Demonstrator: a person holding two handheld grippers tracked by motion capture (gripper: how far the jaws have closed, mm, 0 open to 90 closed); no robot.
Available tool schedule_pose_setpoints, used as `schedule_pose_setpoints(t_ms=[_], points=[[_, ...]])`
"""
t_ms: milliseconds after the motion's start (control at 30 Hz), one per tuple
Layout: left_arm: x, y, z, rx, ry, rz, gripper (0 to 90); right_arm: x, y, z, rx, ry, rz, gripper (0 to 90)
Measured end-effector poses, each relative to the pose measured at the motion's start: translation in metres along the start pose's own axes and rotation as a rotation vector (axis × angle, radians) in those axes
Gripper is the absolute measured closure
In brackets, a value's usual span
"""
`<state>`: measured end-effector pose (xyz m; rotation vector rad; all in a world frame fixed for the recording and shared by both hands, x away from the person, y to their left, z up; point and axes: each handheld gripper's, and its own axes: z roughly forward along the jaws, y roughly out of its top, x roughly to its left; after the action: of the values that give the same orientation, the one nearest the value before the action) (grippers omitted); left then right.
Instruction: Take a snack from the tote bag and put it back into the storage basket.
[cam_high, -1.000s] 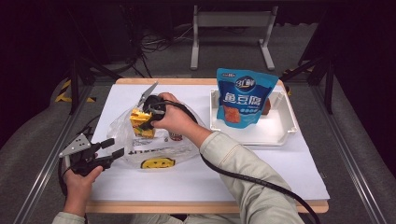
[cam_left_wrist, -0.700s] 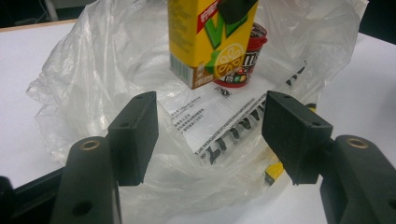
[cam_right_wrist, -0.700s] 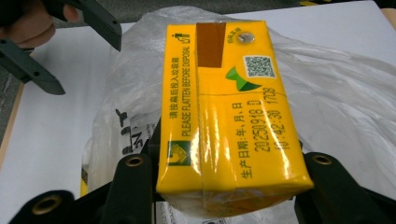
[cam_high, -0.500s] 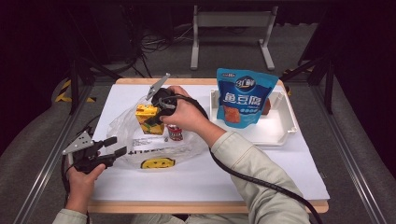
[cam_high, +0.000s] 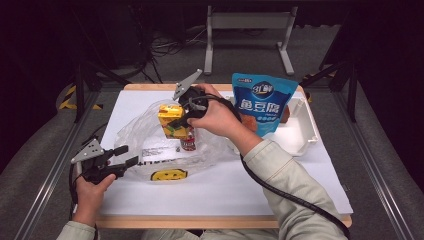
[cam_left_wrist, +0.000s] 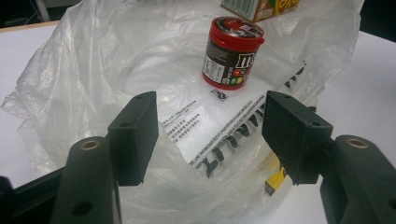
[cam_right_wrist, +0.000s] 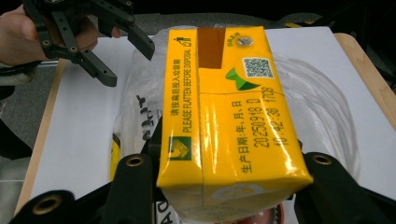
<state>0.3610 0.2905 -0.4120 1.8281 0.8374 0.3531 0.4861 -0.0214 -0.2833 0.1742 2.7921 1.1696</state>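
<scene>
My right claw (cam_high: 176, 121) pinches the yellow juice box (cam_high: 172, 121), which has come up out of the plastic bag (cam_high: 150, 137). My left claw (cam_high: 125, 155) waits spread by the bag's mouth, so unpacking goes on.

A yellow drink carton (cam_right_wrist: 224, 116) with green logos and a brown strip, a red-lidded brown candy jar (cam_left_wrist: 232, 52), a clear plastic bag (cam_high: 150, 137) printed black with a yellow smiley, a blue snack pouch (cam_high: 261, 102).
</scene>
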Motion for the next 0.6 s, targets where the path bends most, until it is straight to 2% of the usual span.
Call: schedule_pose_setpoints(t_ms=[600], points=[[0.002,-0.002,-0.001,0.002,0.004,-0.009,36.9,-0.005,-0.024,-0.061,-0.04,-0.049,0.021,56.0]])
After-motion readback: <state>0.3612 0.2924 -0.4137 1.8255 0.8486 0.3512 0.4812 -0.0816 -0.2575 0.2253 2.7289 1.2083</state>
